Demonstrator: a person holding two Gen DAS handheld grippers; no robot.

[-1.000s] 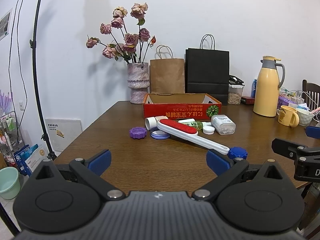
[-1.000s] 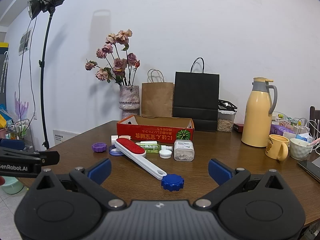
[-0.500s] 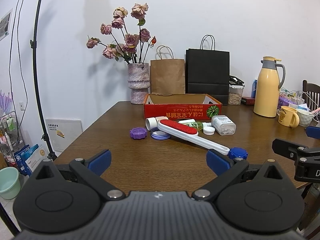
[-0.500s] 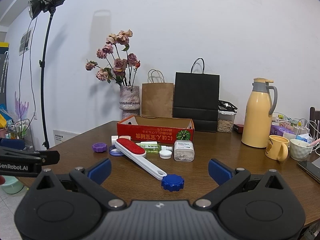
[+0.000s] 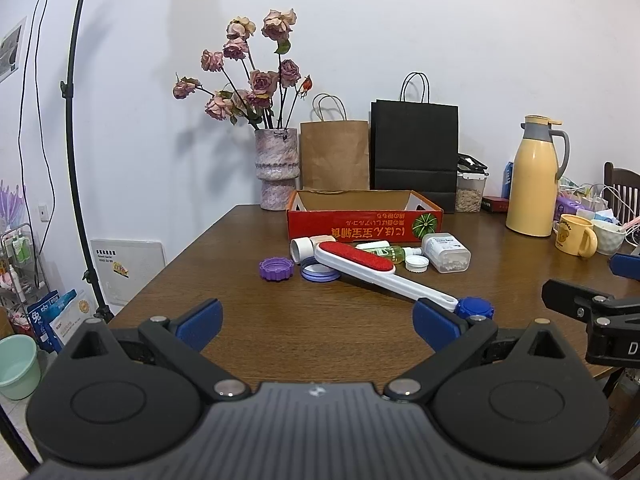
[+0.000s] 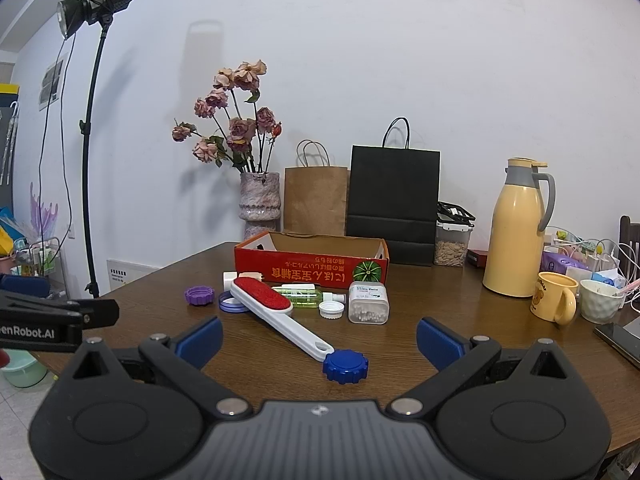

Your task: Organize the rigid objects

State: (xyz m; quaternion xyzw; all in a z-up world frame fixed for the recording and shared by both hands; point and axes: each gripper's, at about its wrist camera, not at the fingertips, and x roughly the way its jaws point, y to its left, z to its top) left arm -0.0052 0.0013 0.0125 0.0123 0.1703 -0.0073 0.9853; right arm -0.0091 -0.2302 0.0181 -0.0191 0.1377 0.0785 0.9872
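Lint brush (image 6: 276, 314) lay on table (image 6: 400, 344) — handle end ahead of right gripper (image 6: 319, 338), spread wide; left gripper (image 5: 316, 322) likewise spread, empty — blue cap (image 6: 345, 365) touching handle.

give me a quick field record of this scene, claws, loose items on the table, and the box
left claw: open, holding nothing, above the near table edge
right claw: open, holding nothing
box: red cardboard box open-topped, behind the loose items; inside not visible
longest item: lint brush lying flat, red pad toward the box, white handle toward the claws
nearest item: blue cap at the handle's end
other caps: purple cap, white cap
containers: green bottle on its side, clear white-lidded container
surface: wooden table
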